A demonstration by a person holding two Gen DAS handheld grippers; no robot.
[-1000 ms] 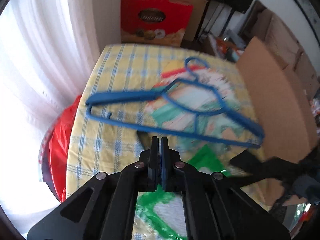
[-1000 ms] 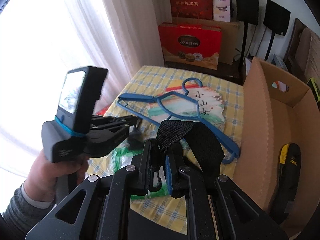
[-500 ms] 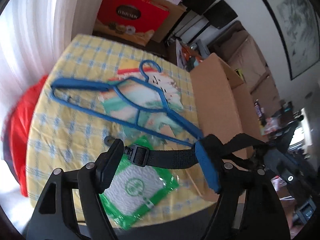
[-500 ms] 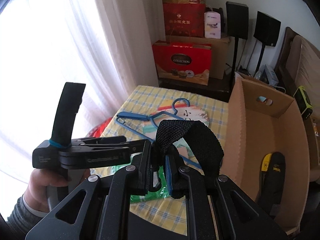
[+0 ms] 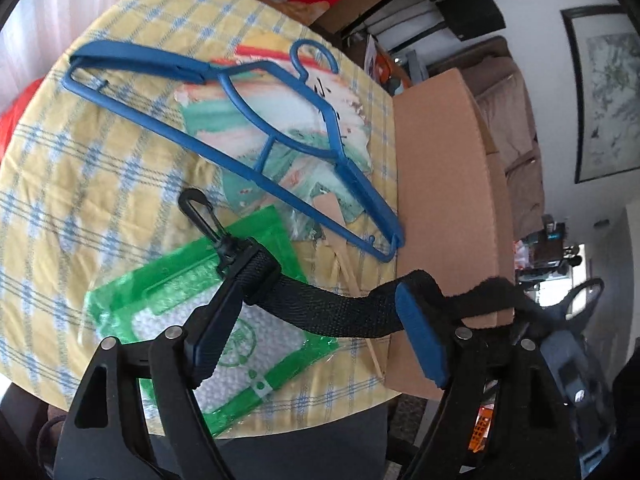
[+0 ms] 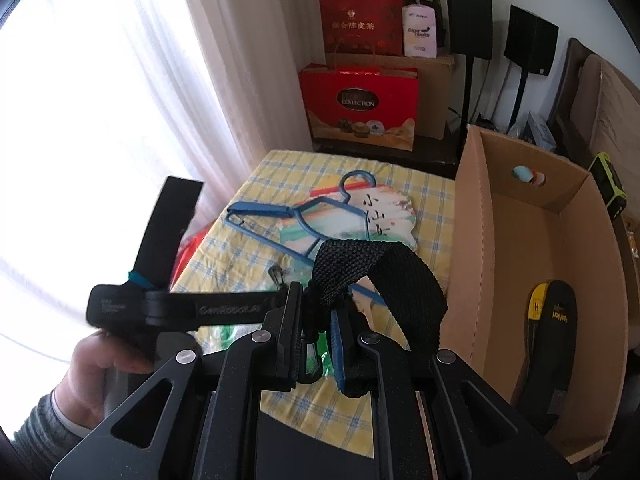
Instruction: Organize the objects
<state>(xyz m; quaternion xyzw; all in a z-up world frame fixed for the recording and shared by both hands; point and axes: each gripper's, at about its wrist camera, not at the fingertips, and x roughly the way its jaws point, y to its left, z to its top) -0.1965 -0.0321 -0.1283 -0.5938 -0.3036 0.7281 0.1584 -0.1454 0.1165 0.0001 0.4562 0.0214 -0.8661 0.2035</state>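
Over the yellow checked table (image 5: 100, 152), the black webbing strap (image 5: 340, 312) is hanging in the air between the two grippers. The left gripper (image 5: 316, 332), which was clamped tight a second ago, has spread wide and its fingers are opening further; the strap runs across the gap between them but the pads aren't squeezing it (the swivel clip (image 5: 200, 216) end just rests by the left finger). So the left side has let go.

The right gripper (image 6: 316, 344) is the one doing the work: fingers nearly closed, pinched on the strap (image 6: 380, 272) near its other clip, with the rest looping up and over to the right. Same grip as a second ago, no change there.

My read is that the strap now belongs to the right hand alone, and the obvious home for it is the open cardboard box (image 6: 472, 240) just beside the table, where a black and yellow insole (image 6: 552, 320) already lies. Once the free end slides off the left finger it'll dangle, so it could snag the blue hanger (image 5: 248, 120) or the green plastic pouch (image 5: 180, 300) on the way. Those two, plus the paper fan (image 6: 384, 216) under the hanger, are still waiting on the table.
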